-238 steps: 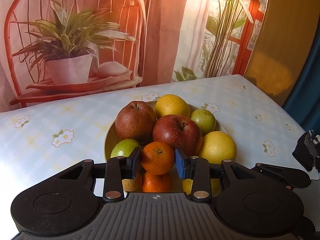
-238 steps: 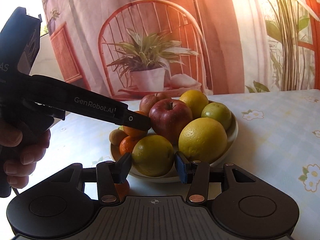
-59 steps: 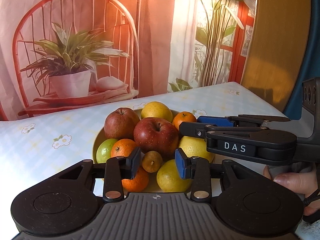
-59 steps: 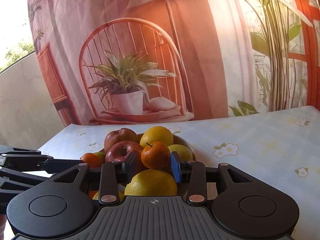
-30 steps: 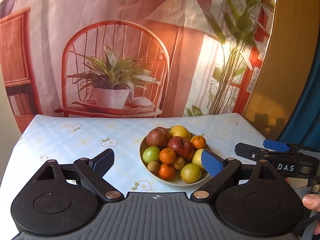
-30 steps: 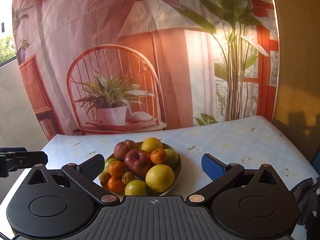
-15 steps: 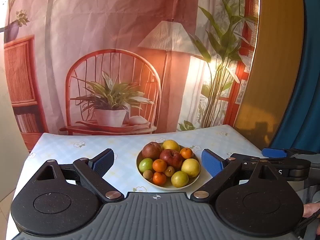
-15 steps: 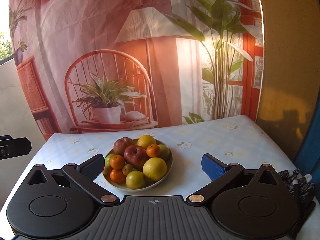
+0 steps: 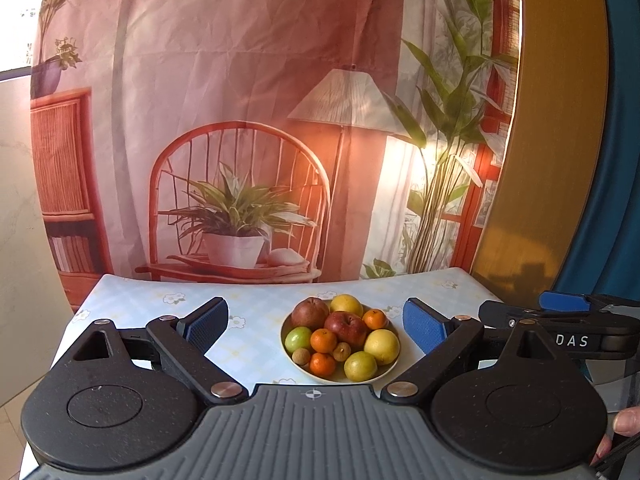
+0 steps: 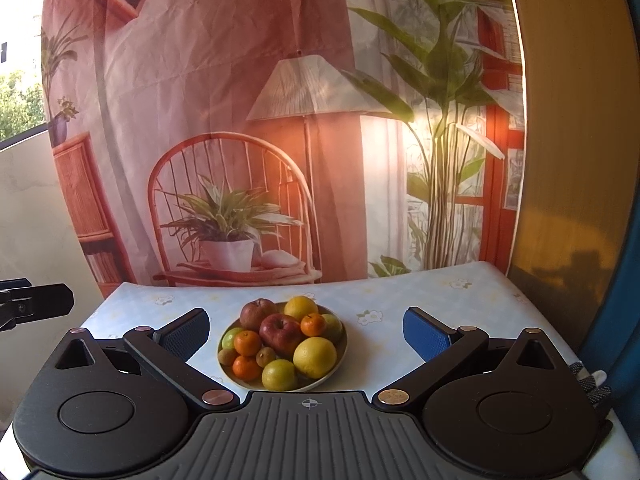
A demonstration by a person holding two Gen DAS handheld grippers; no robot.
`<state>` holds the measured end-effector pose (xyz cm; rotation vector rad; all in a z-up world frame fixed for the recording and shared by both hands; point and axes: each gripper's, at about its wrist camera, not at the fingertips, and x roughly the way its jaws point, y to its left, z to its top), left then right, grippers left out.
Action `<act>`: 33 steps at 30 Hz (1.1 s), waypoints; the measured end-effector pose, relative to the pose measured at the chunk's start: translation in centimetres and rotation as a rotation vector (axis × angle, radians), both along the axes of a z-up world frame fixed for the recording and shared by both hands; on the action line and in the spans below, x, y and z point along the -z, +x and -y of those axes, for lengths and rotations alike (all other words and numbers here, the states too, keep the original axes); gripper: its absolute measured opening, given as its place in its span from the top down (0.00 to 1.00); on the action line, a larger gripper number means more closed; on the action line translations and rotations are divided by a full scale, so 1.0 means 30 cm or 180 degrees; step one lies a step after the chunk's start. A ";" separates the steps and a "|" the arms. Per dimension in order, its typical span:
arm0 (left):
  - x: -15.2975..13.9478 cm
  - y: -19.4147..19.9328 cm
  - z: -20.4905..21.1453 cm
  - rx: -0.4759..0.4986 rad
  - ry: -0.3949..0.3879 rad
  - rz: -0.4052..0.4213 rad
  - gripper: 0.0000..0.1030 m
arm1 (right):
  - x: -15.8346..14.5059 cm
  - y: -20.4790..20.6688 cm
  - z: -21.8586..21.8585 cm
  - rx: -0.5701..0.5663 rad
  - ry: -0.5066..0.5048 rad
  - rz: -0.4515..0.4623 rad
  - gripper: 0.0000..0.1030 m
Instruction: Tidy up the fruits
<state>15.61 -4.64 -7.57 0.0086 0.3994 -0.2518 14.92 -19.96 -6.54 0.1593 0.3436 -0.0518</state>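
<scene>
Both grippers hang back from the counter (image 9: 256, 332), well apart from the fruit. The left gripper (image 9: 316, 322) has its jaws spread wide and holds nothing; the right gripper (image 10: 306, 330) is equally wide and empty. In the left wrist view the right gripper shows side-on at the right edge, with part of the person's hand (image 9: 624, 426) below it.

All the visible fruit sits heaped in one shallow bowl (image 10: 334, 374) near the middle of the flowered counter cloth: two red apples (image 10: 280, 330), a large yellow citrus (image 10: 315, 351) at the front right, several small oranges (image 10: 247, 342), green fruits (image 10: 279, 374) and a few little brown ones (image 10: 265, 357). No loose fruit is visible on the counter, so the task looks finished or nearly so.

The risks from here lie in the pile itself. It is mounded above the rim, and the round pieces lean on one another; a gripper coming back in and nudging the yellow citrus or the front green fruit could start them rolling over the low edge and across the smooth cloth. The small orange (image 10: 313, 325) perched high beside the apple looks the least settled. The bowl is light-looking and shallow, so a push at its rim could slide it. A dark glove (image 10: 592, 384) lies at the counter's right edge, where a sweeping right gripper could catch it.
</scene>
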 end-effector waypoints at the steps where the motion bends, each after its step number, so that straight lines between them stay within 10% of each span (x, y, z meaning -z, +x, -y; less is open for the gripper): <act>1: -0.001 -0.003 -0.002 -0.0015 0.0009 0.0012 0.07 | -0.003 -0.005 -0.002 -0.0004 -0.0005 0.0014 0.00; 33: -0.013 -0.030 -0.035 -0.0160 0.0078 0.0112 0.07 | -0.034 -0.046 -0.032 -0.0027 -0.0098 0.0135 0.00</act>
